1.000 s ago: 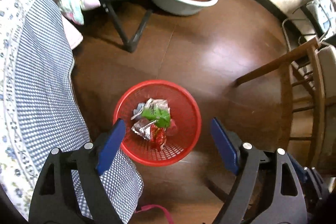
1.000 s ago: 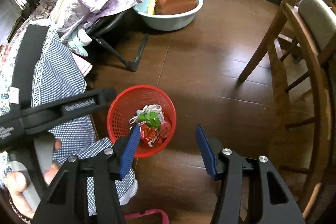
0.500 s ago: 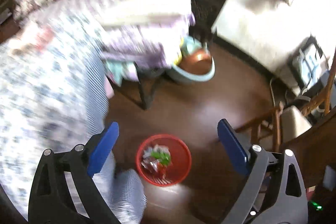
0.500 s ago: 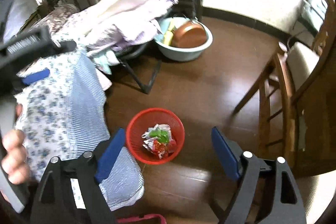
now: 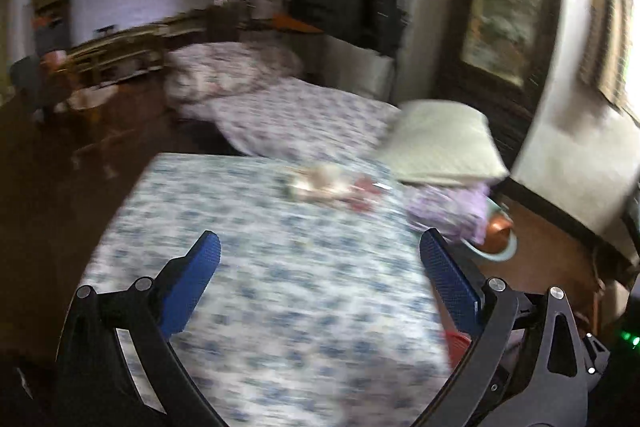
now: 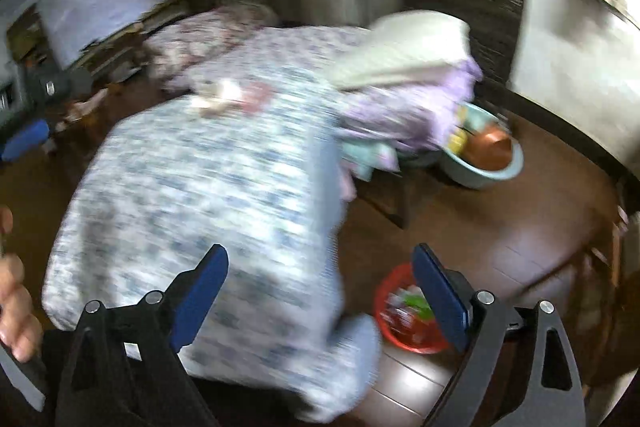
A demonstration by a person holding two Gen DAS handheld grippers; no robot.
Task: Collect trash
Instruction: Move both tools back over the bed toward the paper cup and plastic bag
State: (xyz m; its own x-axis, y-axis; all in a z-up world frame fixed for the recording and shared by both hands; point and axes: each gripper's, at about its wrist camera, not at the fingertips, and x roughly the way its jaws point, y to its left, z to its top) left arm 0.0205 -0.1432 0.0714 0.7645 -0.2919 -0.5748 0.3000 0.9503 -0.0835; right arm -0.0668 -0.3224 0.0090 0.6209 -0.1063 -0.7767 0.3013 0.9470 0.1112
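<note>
Both grippers' jaws wide apart over bed [image 5: 280, 307].

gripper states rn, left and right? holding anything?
Left hand-held gripper: open, jaws just widened, nothing between them.
Right hand-held gripper: open, jaws just widened, nothing held.

A bed [image 6: 192, 187] fills the middle of both views. Some wrappers [image 5: 332, 187] lie on it toward its far end, near its right edge. Right of them, a pillow [image 5: 440, 143] sits on top of a heap of folded bedding [image 6: 408, 111]. Beyond that heap, on the floor [image 6: 500, 227], stands a basin [image 6: 484, 163] with a pan [image 6: 492, 147] in it. A basket [image 6: 404, 311] stands on the floor beside the bed's near right corner, with trash [image 6: 408, 307] inside.
</note>
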